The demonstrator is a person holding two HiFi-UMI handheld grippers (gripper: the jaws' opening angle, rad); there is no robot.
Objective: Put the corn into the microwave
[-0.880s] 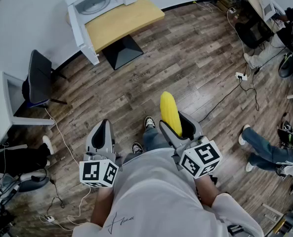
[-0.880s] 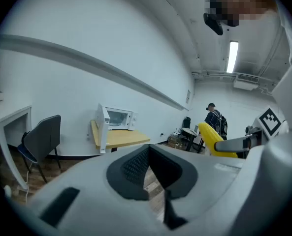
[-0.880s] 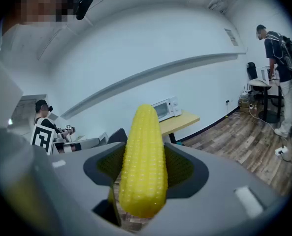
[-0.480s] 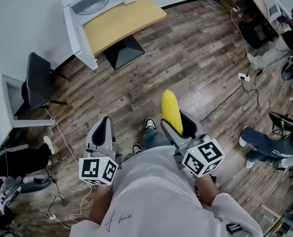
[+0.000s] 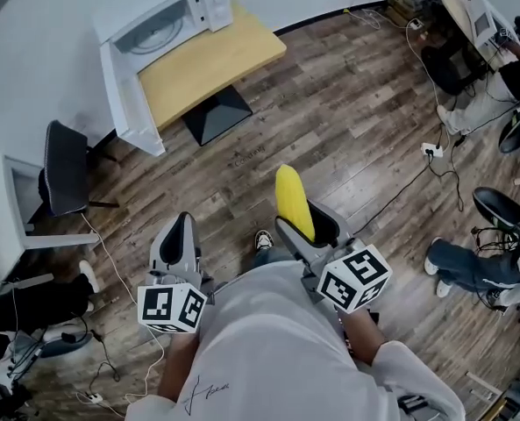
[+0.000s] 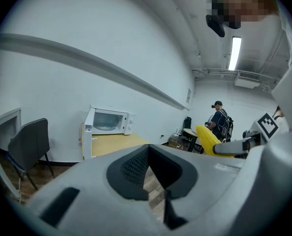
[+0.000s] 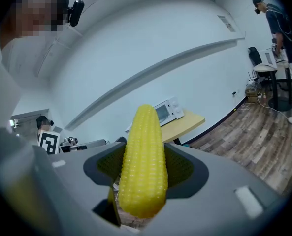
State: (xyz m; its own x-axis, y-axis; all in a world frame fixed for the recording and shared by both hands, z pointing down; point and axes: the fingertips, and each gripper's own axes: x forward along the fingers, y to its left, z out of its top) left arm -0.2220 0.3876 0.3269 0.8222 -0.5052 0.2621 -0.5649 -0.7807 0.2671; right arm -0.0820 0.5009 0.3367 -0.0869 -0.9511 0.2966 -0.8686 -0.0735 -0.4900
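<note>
One corn cob [image 5: 293, 202], yellow, clamped between the jaws of the right tool [image 5: 307, 226], above the wood floor [image 5: 347, 121]. One left tool [image 5: 181, 239], jaws drawn together, empty. One white microwave [image 5: 159, 24], door [image 5: 124, 95] open, on the desk [image 5: 216, 60], well apart from the cob.
</note>
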